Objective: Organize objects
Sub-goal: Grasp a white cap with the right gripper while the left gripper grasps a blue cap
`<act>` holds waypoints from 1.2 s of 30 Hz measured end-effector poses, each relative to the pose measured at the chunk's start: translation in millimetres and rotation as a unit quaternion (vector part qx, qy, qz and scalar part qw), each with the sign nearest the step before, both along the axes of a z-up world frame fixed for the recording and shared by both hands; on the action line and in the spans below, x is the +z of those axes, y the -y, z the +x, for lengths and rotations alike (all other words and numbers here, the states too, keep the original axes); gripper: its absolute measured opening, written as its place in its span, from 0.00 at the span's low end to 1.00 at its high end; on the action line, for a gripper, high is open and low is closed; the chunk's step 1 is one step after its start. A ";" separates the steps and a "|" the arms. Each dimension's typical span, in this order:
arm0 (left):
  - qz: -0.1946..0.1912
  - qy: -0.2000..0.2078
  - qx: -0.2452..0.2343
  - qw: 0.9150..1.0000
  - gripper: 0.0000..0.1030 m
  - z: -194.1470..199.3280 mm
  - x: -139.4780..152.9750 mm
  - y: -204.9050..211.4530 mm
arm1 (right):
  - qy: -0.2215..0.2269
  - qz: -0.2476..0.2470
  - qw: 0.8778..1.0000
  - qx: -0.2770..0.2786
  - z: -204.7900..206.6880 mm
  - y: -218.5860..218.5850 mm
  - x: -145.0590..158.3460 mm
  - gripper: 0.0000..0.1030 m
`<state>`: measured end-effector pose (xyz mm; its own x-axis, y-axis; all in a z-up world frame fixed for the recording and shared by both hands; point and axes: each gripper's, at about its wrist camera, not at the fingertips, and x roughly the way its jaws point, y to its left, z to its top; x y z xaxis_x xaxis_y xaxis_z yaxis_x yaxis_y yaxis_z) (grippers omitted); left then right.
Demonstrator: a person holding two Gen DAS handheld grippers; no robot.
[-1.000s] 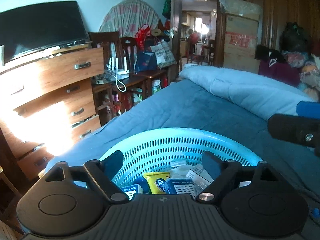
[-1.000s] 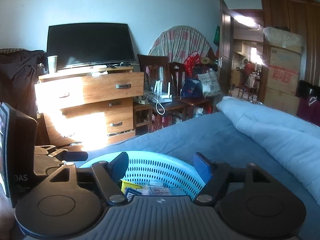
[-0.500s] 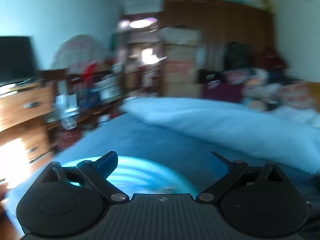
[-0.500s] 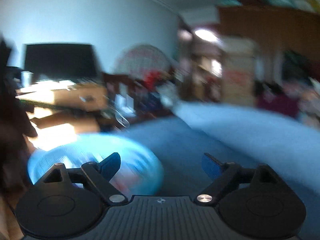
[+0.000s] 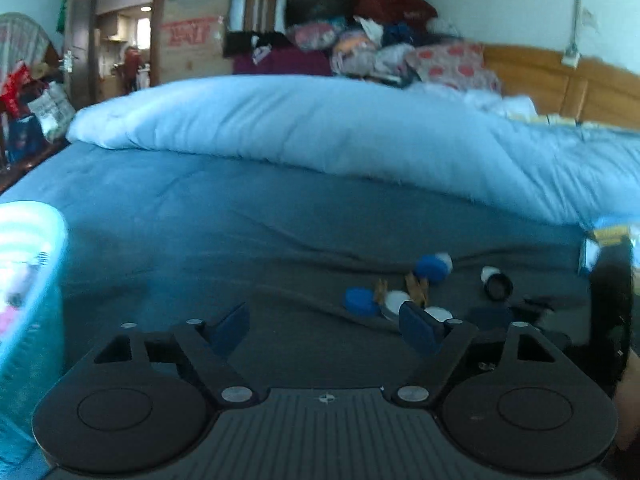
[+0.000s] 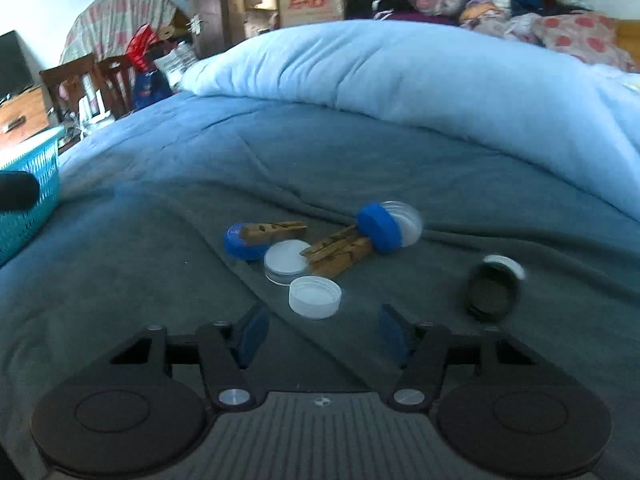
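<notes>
**Both grippers wide over bed, small items ahead**

While both tools hover above the dark blue bedspread (image 6: 400, 148), the right gripper (image 6: 320, 330) has its jaws spread wide, nothing between them. Just beyond it lies a white cap (image 6: 315, 296), open side up. Touching that on the far side, a shallow clear dish (image 6: 286, 261). Two wooden clothespins: one (image 6: 338, 252) with its tip over the dish, the other (image 6: 272, 232) resting on a blue lid (image 6: 240, 246) at left. Blue-lidded clear jar (image 6: 388, 226) on its side, far right of the cluster. Black jar (image 6: 492, 288) tipped over, apart to the right. Teal basket (image 6: 28, 184) at left edge.

Left gripper (image 5: 324, 324) also wide, holding nothing; same cluster shows past its right finger, blurred. Basket (image 5: 32, 264) near left, contents blurred. Pale blue duvet (image 5: 340, 128) heaped across the far side.
</notes>
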<state>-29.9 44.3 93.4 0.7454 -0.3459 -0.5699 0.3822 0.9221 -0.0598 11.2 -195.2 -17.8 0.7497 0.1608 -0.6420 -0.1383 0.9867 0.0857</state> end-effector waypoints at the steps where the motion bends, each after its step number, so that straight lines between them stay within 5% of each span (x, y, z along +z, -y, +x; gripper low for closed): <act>1: 0.004 -0.005 -0.003 1.000 0.77 3.0 -4.5 3.6 | -0.001 -0.003 1.000 0.006 5.9 0.2 -3.0 0.58; 3: 0.008 -0.015 -0.013 1.000 0.72 9.1 -16.0 10.9 | 0.002 0.004 1.000 0.011 15.7 -0.5 -4.4 0.55; 5: 0.011 -0.018 -0.021 1.000 0.68 16.5 -25.9 17.9 | 0.002 0.018 1.000 0.013 18.7 4.9 -4.9 0.34; 11: 0.031 -0.015 -0.066 0.997 0.57 69.3 -58.5 53.7 | 0.025 0.038 0.999 0.007 -9.6 26.4 2.8 0.34; 18: 0.054 -0.016 -0.099 0.994 0.57 102.4 -94.5 82.2 | 0.019 0.052 0.998 0.004 -24.0 41.2 -7.4 0.34; 27: 0.054 0.018 -0.111 0.992 0.59 115.8 -91.9 95.5 | 0.022 0.063 0.998 0.002 -19.3 39.8 -7.8 0.34; 32: 0.072 -0.013 -0.106 0.992 0.56 127.5 -102.2 103.8 | 0.023 0.063 0.998 0.002 -19.1 39.0 -9.2 0.34; 36: 0.077 -0.002 -0.111 0.991 0.39 121.8 -101.1 105.4 | 0.027 0.065 0.998 0.001 -18.3 38.4 -9.3 0.34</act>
<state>91.9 -61.1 -7.8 0.6585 -0.4098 -0.6312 0.5767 0.8136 0.0734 -7.1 -233.6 -27.1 0.7820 0.2413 -0.5747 -0.1483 0.9676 0.2046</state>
